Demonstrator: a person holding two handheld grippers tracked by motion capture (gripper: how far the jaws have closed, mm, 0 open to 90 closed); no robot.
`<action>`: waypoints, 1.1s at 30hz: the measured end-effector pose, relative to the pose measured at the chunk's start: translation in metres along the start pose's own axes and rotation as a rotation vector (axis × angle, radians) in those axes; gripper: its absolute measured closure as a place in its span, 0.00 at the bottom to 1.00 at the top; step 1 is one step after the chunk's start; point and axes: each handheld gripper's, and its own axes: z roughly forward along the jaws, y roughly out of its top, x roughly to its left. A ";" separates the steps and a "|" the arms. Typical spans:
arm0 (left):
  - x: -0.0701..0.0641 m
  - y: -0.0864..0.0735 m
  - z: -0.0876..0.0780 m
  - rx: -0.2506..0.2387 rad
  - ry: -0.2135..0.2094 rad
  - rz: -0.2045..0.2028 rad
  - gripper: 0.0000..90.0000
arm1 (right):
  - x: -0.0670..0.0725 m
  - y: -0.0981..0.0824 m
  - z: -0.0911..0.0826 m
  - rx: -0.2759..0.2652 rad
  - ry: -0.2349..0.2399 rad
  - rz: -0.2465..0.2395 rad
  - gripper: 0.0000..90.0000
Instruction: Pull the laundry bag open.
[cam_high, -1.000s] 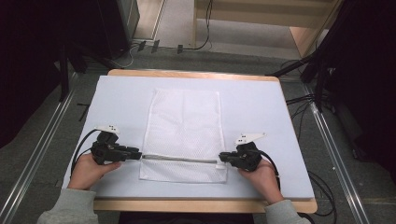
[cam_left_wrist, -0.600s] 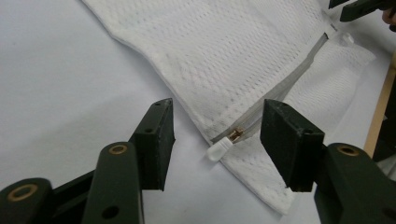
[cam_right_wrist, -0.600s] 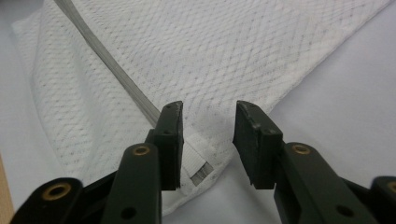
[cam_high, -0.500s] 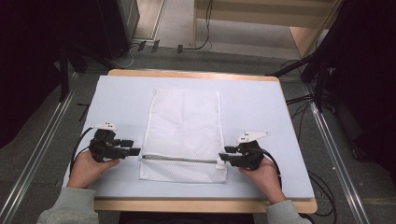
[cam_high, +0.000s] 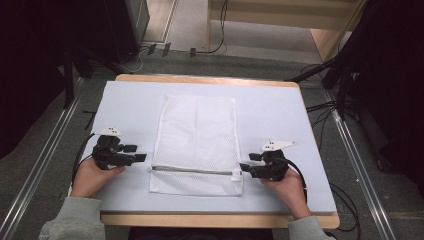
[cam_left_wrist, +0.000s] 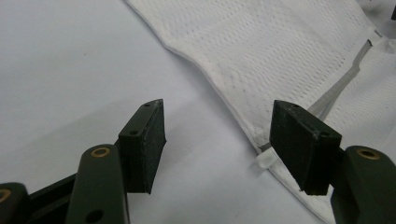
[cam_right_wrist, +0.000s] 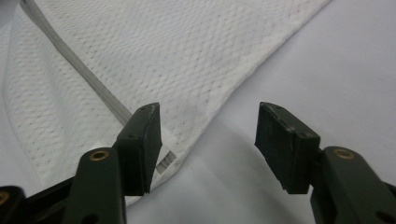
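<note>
Releasing the white mesh laundry bag (cam_high: 196, 145) after laying it flat on the pale blue table cover (cam_high: 280, 105), by the look of it. Left gripper (cam_high: 141, 153) sitting just off the bag's nine o'clock edge, jaws having just been opening, now gaping wide with nothing between them. Right gripper (cam_high: 243, 167) resting at the four o'clock corner, jaws likewise just spread, empty. Bag lying mid-table, long axis running twelve to six, grey zipper (cam_high: 192, 170) crossing nine to three near the six o'clock end. Next, probably drawing both grippers clear without dragging the mesh.
</note>
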 end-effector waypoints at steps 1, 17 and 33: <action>0.001 0.000 0.000 -0.006 0.003 -0.007 0.40 | -0.001 -0.001 -0.001 -0.001 -0.002 0.012 0.45; 0.009 0.002 0.002 0.004 0.028 -0.033 0.39 | -0.015 -0.006 -0.009 -0.024 -0.036 0.066 0.42; 0.010 0.002 0.003 0.004 0.033 -0.047 0.39 | -0.016 -0.006 -0.009 -0.024 -0.039 0.070 0.42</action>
